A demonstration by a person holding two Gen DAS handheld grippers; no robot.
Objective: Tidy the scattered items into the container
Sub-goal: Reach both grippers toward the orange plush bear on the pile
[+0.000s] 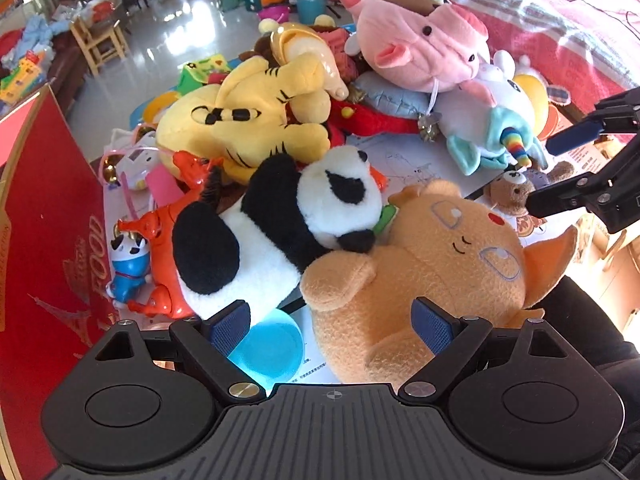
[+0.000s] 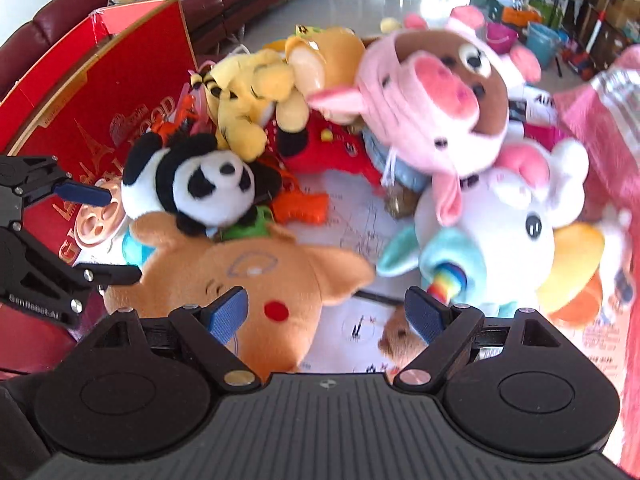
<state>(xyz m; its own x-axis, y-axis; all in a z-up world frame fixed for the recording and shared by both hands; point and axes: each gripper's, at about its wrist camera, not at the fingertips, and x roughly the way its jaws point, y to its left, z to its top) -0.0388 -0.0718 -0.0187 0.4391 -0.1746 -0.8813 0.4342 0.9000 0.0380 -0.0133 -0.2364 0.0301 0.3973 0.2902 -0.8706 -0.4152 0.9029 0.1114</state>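
Note:
Plush toys lie heaped on a white tabletop (image 1: 416, 160). My left gripper (image 1: 331, 322) hangs open above a tan plush (image 1: 440, 264) and a panda (image 1: 288, 216), with a blue bowl (image 1: 272, 348) below its left finger. Nothing is gripped. My right gripper (image 2: 325, 314) is open too, over the tan plush (image 2: 256, 276) and a small brown bear (image 2: 400, 340). Each gripper shows in the other's view: the right gripper (image 1: 556, 168) at the right edge, the left gripper (image 2: 104, 234) at the left edge. An open red box (image 1: 48, 240) stands on the left.
A yellow tiger (image 1: 248, 120), a pink pig (image 1: 420, 40), a white unicorn (image 1: 492, 128), an orange plastic toy (image 1: 160, 220) and a small blue cat figure (image 1: 128, 264) crowd the table. A pink cloth (image 2: 608, 128) lies to the right. The red box (image 2: 120, 92) flanks the pile.

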